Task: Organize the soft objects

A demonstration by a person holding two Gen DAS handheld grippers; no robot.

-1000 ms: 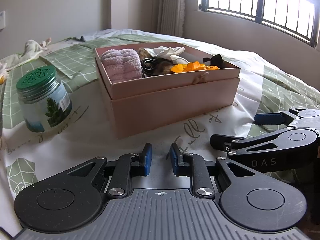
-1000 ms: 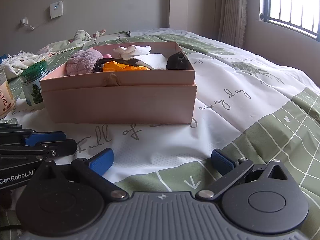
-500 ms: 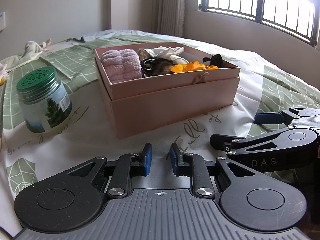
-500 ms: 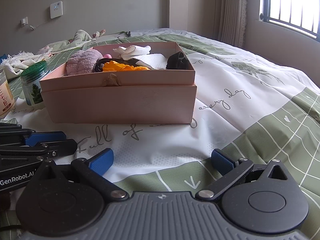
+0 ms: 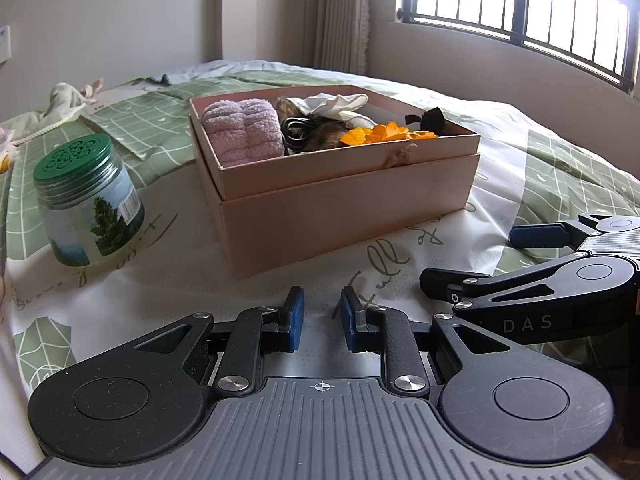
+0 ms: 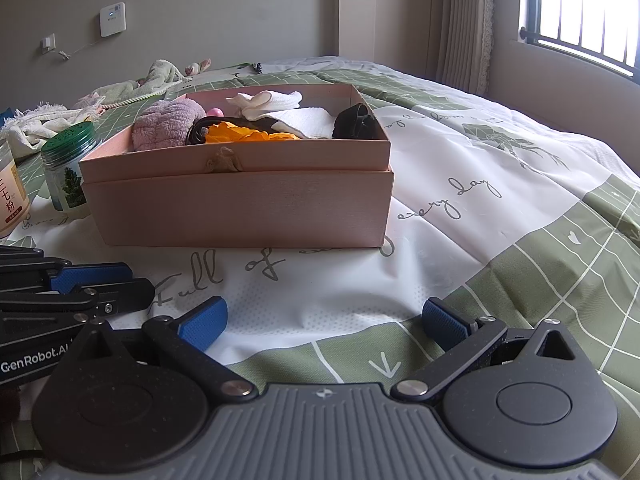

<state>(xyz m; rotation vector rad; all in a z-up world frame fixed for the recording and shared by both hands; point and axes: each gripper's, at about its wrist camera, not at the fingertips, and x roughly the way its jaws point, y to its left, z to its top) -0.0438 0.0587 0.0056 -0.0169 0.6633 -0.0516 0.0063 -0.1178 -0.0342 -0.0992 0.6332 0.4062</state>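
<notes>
A pink box (image 5: 344, 208) stands on the bed; it also shows in the right wrist view (image 6: 240, 204). In it lie a lilac plush towel (image 5: 244, 132), a white cloth (image 5: 332, 102), an orange soft item (image 5: 380, 134), a black cable (image 5: 296, 128) and a black item (image 5: 430, 118). My left gripper (image 5: 321, 312) rests low on the bedspread in front of the box, jaws nearly shut with a narrow gap and nothing between them. My right gripper (image 6: 324, 320) rests beside it to the right, wide open and empty.
A glass jar with a green lid (image 5: 86, 200) stands left of the box. A second jar with a yellow label (image 6: 10, 196) is at the far left. Crumpled cloths (image 6: 132, 88) lie at the back of the bed. A window (image 5: 520, 12) is at the right.
</notes>
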